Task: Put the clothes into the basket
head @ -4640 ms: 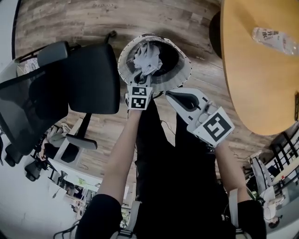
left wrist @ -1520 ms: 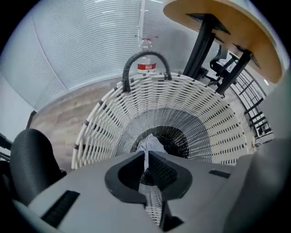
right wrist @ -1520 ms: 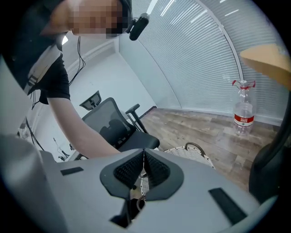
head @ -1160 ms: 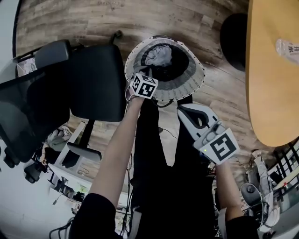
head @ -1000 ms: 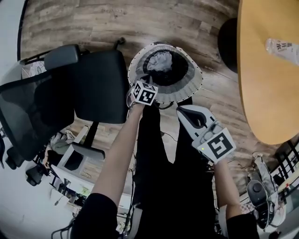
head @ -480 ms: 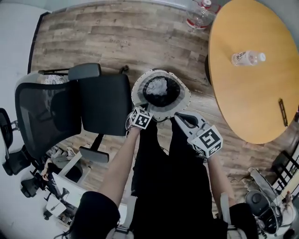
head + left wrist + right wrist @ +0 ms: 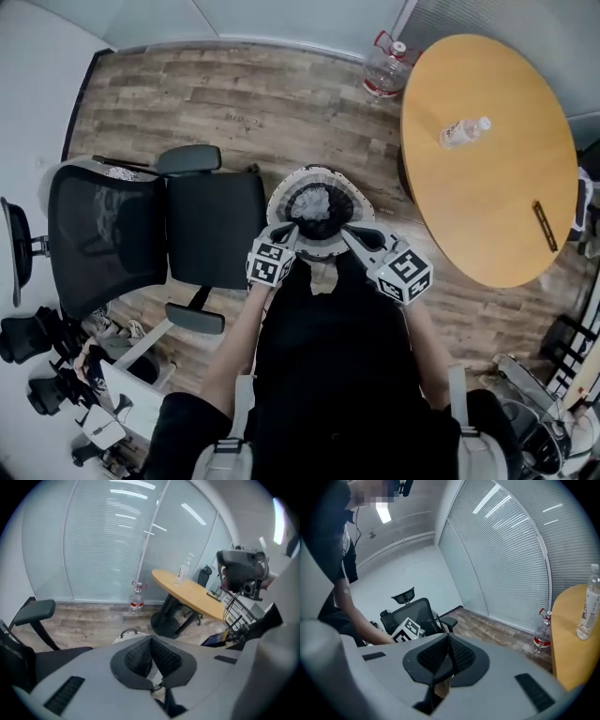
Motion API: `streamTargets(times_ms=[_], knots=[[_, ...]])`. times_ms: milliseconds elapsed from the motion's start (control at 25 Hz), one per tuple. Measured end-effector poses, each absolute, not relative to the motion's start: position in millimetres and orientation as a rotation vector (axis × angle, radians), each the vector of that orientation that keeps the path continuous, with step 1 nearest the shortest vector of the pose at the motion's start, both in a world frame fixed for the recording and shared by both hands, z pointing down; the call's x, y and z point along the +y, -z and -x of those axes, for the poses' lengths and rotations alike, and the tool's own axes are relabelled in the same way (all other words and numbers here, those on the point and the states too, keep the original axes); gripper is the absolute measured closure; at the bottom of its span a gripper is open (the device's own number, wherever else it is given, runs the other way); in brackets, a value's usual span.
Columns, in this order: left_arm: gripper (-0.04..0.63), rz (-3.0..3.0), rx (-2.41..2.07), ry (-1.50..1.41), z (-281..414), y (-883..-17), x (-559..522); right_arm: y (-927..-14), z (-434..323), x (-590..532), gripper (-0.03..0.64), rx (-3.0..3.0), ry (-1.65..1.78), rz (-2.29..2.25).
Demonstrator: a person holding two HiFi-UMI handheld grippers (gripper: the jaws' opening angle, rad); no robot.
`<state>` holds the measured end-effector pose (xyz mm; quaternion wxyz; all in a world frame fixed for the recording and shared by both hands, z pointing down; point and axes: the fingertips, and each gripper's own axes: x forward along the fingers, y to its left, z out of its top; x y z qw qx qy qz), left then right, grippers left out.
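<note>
worn: black short-sleeved top (image 7: 328, 375); left hand-held gripper (image 7: 290, 232) | right hand-held gripper (image 7: 346, 233): grey; black mesh pads (image 7: 136, 658); black-and-white cubes (image 7: 270, 263)

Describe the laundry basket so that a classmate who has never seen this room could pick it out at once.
Start at the large round wooden table; between it and the black office chair, on the wood-plank floor, stands a round white ribbed basket. Unlike its neighbours, it is an open bowl shape, dark inside, holding crumpled grey clothes.
</note>
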<state>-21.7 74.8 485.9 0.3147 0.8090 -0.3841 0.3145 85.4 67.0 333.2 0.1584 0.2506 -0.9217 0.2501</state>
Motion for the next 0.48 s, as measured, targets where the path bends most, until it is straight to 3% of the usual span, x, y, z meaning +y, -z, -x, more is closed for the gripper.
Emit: streamTargets(times_ms=[480], knots=[[0.583, -2.38, -1.043, -0.403, 49, -323, 80, -262, -46, 73, 0.6, -2.802, -0.678, -0.699]])
